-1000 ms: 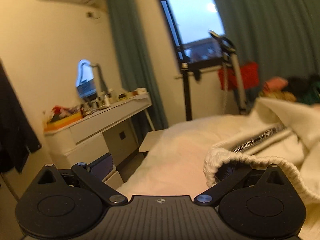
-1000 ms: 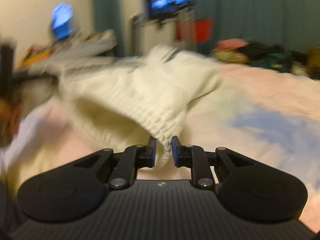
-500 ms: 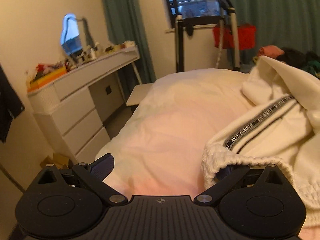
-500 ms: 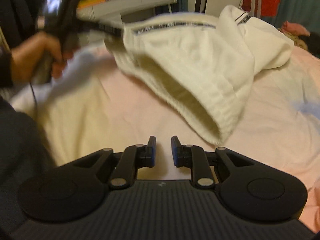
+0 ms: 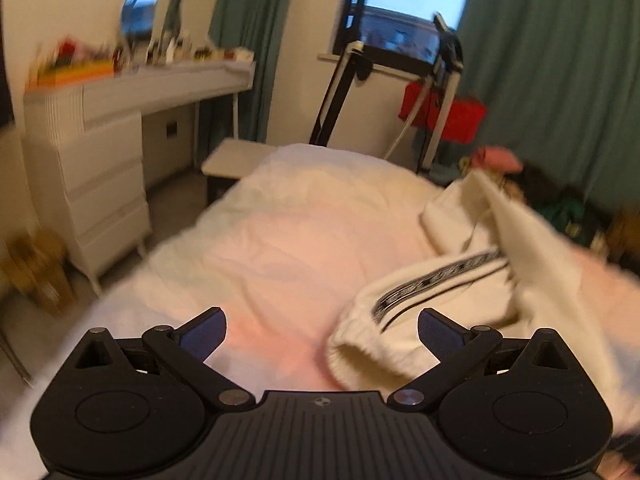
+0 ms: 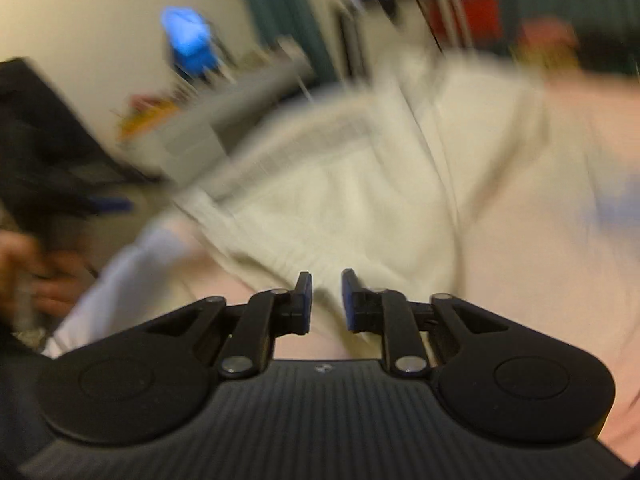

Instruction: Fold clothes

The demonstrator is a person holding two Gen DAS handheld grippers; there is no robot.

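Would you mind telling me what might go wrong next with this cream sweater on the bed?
1. The left gripper is wide open, with the sweater's cuff loose between its fingers, so it may slide away.
2. The right gripper is closing with fabric between its fingers and may pinch only a thin edge.

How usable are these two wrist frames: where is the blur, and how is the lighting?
Left wrist view: warm, dim room light with a bright window; fisheye bending at the edges; the dresser and the cream garment are softly smeared, the gripper body sharp. Right wrist view: heavy motion blur streaks the garment and the whole background; only the gripper body is crisp.
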